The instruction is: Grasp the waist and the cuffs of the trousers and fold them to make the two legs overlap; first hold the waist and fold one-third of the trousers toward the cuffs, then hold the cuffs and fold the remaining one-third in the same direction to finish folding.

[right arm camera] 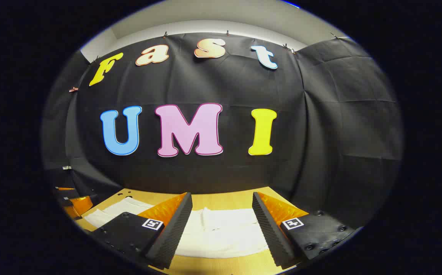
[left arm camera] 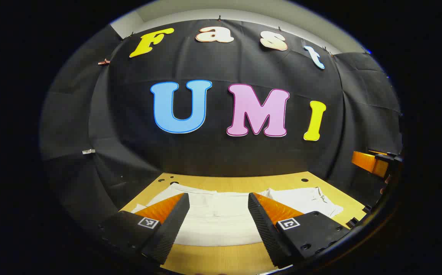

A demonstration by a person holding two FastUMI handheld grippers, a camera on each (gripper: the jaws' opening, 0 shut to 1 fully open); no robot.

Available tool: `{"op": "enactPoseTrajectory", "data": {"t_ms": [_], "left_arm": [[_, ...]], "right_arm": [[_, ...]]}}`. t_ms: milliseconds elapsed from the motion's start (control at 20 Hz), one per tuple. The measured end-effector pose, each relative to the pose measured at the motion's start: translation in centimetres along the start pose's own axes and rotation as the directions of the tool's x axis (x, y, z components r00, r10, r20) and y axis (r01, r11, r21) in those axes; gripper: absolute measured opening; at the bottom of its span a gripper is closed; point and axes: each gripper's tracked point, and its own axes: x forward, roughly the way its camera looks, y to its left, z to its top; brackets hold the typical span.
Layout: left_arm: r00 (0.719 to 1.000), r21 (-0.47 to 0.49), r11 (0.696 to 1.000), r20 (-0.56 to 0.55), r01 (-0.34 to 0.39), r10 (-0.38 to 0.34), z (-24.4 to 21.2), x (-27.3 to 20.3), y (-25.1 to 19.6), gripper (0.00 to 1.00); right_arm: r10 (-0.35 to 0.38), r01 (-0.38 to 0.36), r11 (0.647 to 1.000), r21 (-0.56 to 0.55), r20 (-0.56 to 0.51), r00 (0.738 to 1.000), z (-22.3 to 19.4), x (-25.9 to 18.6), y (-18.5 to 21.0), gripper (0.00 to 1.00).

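White trousers [left arm camera: 221, 217] lie flat across the wooden table [left arm camera: 225, 259], stretched from left to right. In the left gripper view my left gripper [left arm camera: 217, 200] hovers open above their near edge, with cloth showing between the two fingers. The other gripper [left arm camera: 374, 162] appears at the far right of that view. In the right gripper view the trousers [right arm camera: 221, 231] lie below my right gripper [right arm camera: 221, 198], which is open and holds nothing. The left gripper [right arm camera: 73, 202] peeks in at the left edge there.
The table [right arm camera: 213, 265] is light wood with small holes near its back edge. Black cloth walls close the booth at the back and on both sides.
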Motion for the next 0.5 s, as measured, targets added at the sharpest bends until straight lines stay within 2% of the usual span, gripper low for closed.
{"op": "enactPoseTrajectory", "data": {"t_ms": [100, 400, 500], "left_arm": [[1.0, 0.011, 1.0, 0.002, 0.003, -0.003, 0.0, 0.4, 0.1, 0.97], [1.0, 0.011, 1.0, -0.023, 0.022, -0.022, -0.6, 1.4, -0.1, 0.97], [0.999, 0.011, 1.0, -0.028, 0.025, -0.024, -0.5, 1.8, -0.2, 0.97]], "right_arm": [[0.01, -0.009, 1.0, 0.03, -0.031, 0.999, -0.6, 0.1, 0.1, 0.97], [-0.004, 0.005, 1.0, 0.015, -0.021, 1.0, -0.5, 1.1, -0.7, 0.97], [0.037, -0.033, 0.997, 0.065, -0.066, 0.997, -1.4, 1.1, -0.2, 0.97]]}}
